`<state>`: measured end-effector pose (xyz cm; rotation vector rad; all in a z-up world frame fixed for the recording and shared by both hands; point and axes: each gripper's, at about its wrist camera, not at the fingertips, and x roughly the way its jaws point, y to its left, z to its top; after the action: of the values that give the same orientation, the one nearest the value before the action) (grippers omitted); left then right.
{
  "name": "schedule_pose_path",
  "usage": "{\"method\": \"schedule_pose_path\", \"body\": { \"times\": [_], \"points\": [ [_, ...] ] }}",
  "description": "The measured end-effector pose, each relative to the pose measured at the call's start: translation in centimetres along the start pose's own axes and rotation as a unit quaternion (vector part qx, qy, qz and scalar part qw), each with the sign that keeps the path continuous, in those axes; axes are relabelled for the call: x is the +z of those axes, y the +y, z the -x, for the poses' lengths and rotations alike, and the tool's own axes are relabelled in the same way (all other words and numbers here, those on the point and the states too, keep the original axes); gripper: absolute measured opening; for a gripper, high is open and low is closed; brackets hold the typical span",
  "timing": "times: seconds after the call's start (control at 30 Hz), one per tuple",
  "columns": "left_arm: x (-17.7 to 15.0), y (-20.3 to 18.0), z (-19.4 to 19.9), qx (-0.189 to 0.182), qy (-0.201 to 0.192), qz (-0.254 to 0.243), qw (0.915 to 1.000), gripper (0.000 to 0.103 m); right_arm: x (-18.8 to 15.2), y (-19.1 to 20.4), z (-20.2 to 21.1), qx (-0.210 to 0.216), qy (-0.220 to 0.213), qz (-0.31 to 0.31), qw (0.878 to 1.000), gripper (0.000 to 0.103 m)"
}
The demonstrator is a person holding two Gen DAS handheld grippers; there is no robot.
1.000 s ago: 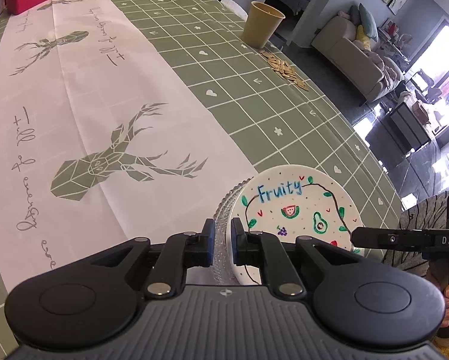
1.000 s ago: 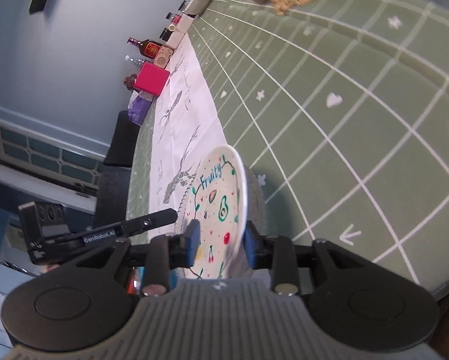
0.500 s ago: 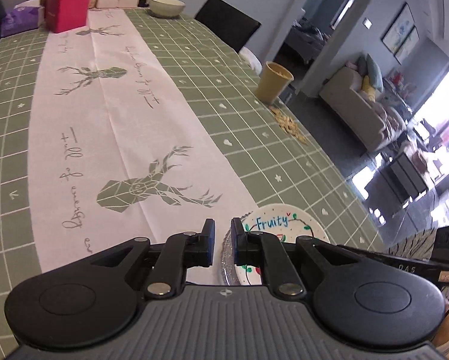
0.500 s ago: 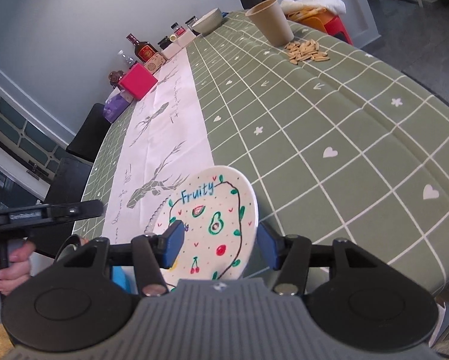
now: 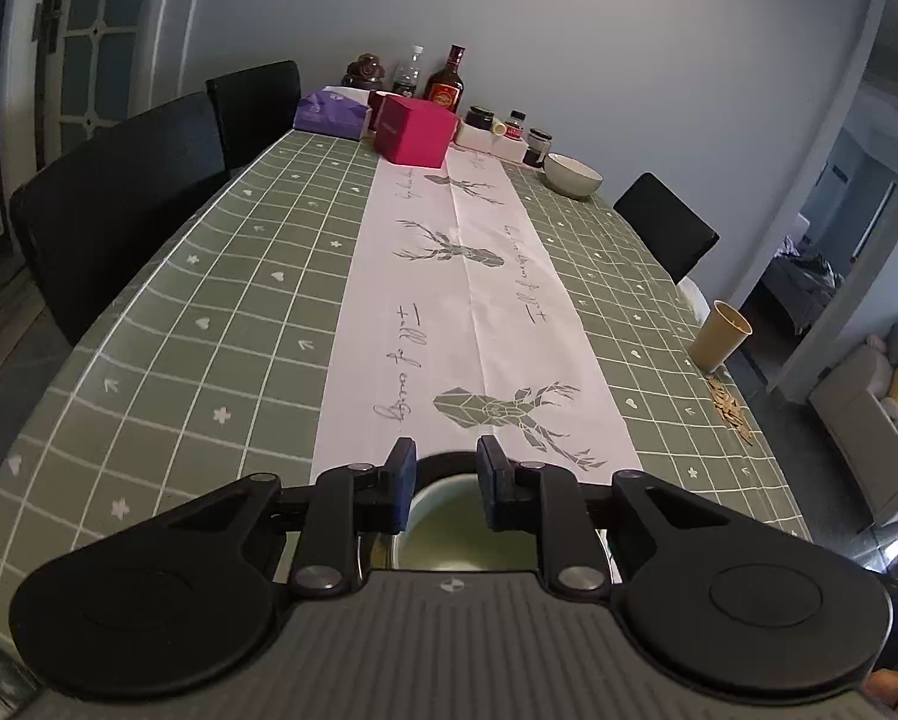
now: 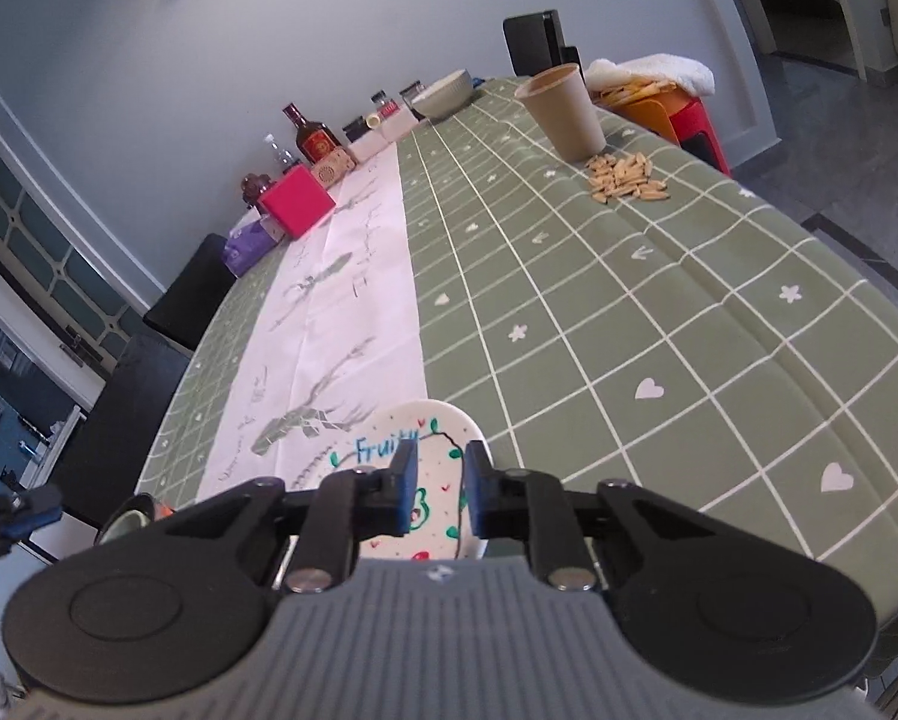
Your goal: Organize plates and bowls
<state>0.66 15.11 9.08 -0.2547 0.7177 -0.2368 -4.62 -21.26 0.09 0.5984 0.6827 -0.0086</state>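
L gripper (image 5: pixel 446 489): your jaws have just been opening and now stand a little way apart. Nothing is pinched. Through the gap you look down into a bowl w/ dark outside and pale green inside (image 5: pixel 467 531), directly below the tips. Can't tell if the pads touch its rim, or what it rests on. It sits at the near end of the table (image 5: pixel 209 312), just short of the white deer-print runner (image 5: pixel 449 300).

R gripper (image 6: pixel 436 495): your jaws have just been closing and only a narrow slot is left. The "Fruity" plate (image 6: pixel 413 420) lies behind and under the tips, face up, at the near table edge, half on the runner and half on green check cloth. Its painted face shows through the slot and the pads aren't clamped on its rim. No grip seen. A clear beaded rim (image 6: pixel 312 469) peeks out at the plate's left side. Looks like a 2nd dish beneath, not certain.

Same view, far left: the L tool's tip and the dark bowl, well apart from the plate.

Other items:
- Far end: off-white bowl (image 5: pixel 573 175) beside jars, pink box (image 5: pixel 414 138) on the runner.
- R edge: tan cup (image 5: pixel 720 336) w/ a heap of seeds (image 5: pixel 731 414) just beside it.
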Motion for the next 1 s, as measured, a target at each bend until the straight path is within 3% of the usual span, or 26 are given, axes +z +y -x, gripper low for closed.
{"method": "schedule_pose_path", "body": {
  "times": [0.13,0.23,0.4,0.7,1.0],
  "points": [
    [-2.3,0.4,1.6,0.024,-0.035,0.021,0.9989,0.028,-0.5,-0.1,-0.9,0.007,0.015,0.000,1.000,0.007],
    [-3.4,0.6,1.7,0.038,-0.039,0.027,0.9981,0.028,-0.8,-0.1,-1.1,0.007,0.017,0.001,1.000,0.004],
    [-4.0,0.7,1.3,0.030,-0.025,0.021,0.9990,0.028,0.1,-0.7,0.2,-0.013,-0.021,-0.006,1.000,0.004],
    [-4.6,0.4,1.2,0.042,-0.031,0.018,0.9985,0.031,-0.6,-0.8,-1.8,-0.017,0.021,-0.016,1.000,0.004],
    [-4.8,1.5,0.7,0.026,-0.005,0.044,0.9987,0.044,-1.0,0.3,-2.5,-0.026,0.019,0.026,0.999,0.004]
  ]
}}
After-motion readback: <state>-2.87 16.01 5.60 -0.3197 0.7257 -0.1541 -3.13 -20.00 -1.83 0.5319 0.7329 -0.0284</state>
